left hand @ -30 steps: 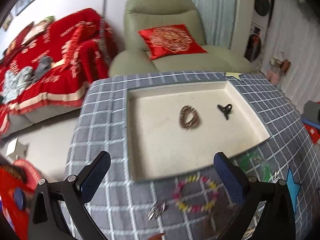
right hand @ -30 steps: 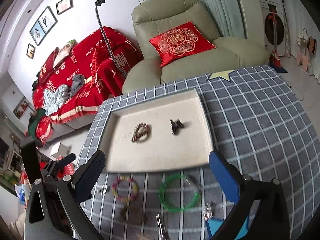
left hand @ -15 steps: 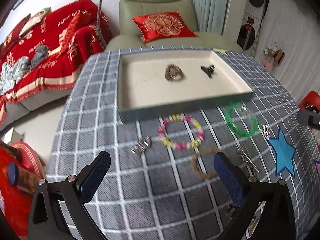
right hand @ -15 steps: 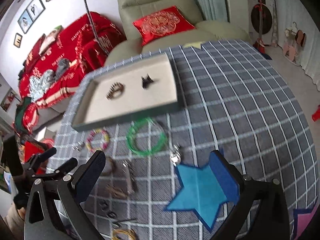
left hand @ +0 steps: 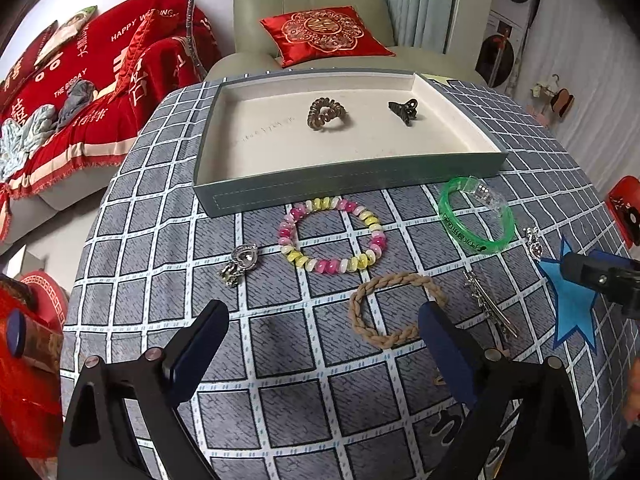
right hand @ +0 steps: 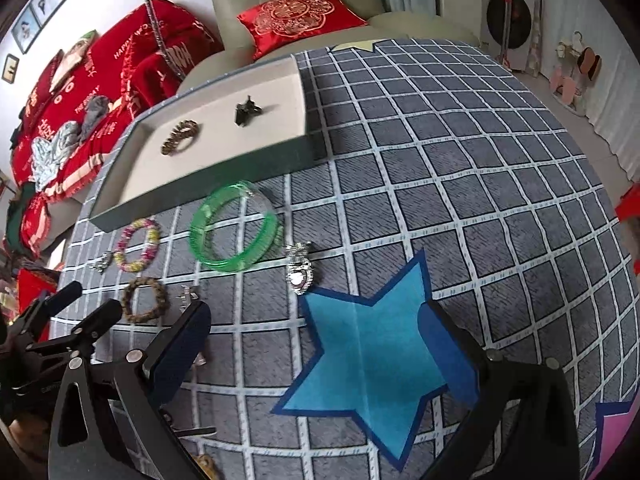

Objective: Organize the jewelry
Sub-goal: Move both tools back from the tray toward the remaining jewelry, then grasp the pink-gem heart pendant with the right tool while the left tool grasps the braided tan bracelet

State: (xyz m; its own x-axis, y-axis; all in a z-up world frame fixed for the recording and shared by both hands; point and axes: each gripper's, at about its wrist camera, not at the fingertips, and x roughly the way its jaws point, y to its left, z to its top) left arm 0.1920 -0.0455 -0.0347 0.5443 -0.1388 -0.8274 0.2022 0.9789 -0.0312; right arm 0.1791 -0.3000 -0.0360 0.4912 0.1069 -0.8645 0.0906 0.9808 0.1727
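A grey-blue tray (left hand: 352,182) with a cream lining holds a brown coil hair tie (left hand: 325,113) and a dark claw clip (left hand: 405,110). In front of it on the checked cloth lie a pink-and-yellow bead bracelet (left hand: 332,240), a green bangle (left hand: 475,216), a braided tan ring (left hand: 394,310), a silver heart charm (left hand: 239,264) and a silver hair pin (left hand: 489,307). My left gripper (left hand: 324,340) is open and empty, low over the cloth near the braided ring. My right gripper (right hand: 316,340) is open and empty over a blue star patch (right hand: 368,356), near a silver charm (right hand: 300,268).
The table is round, draped in a grey checked cloth (right hand: 460,160). Behind it stand a green armchair (left hand: 304,4) with a red cushion and a sofa under a red blanket (left hand: 80,92). More small items lie at the near edge in the right wrist view.
Both grippers have pulled back from the tray and dropped lower toward the cloth. The loose jewelry in front of the tray now fills both views. Both stayed open.
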